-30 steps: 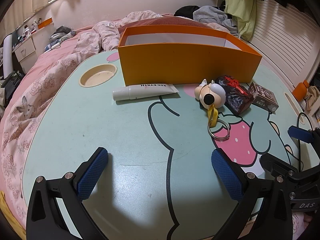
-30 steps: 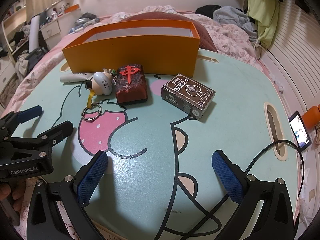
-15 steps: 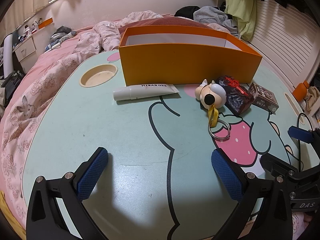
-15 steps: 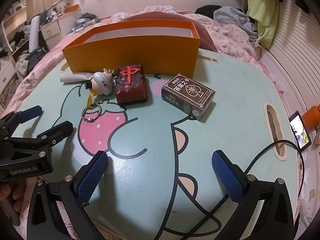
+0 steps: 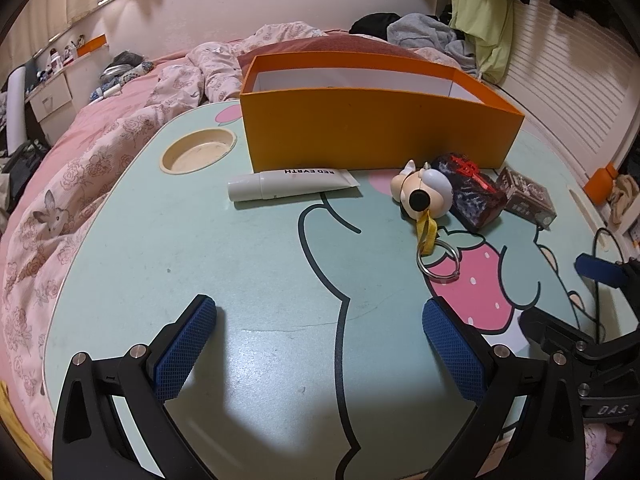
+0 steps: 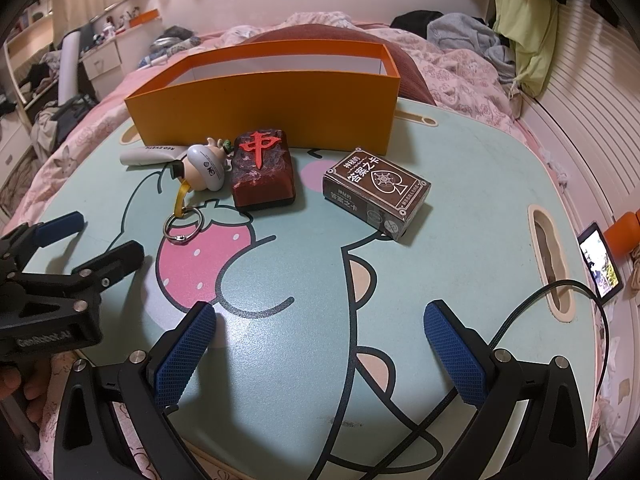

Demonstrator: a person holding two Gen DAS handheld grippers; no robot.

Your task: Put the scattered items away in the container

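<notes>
Status: no item is in the orange box (image 5: 376,132) yet, so I judge the task to be at its start, before the first pick.

My left gripper (image 5: 320,344) hovers low over the near edge of the lap table (image 5: 240,264), jaws wide apart and empty. My right gripper (image 6: 320,350) hovers likewise, jaws apart, nothing between the pads.

Items, left to right, all just near of the box's front wall:
- white tube (image 5: 290,185), lying flat
- figurine keychain (image 6: 204,168), its ring (image 6: 182,230) trailing toward me
- red mahjong-tile block (image 6: 262,170), touching the keychain figure
- card deck (image 6: 376,190), apart from the block, on the right

Next move, in my judgement: advance one gripper to the item on its side, straddle it across its narrow width, close, lift above the box rim, release inside.
</notes>
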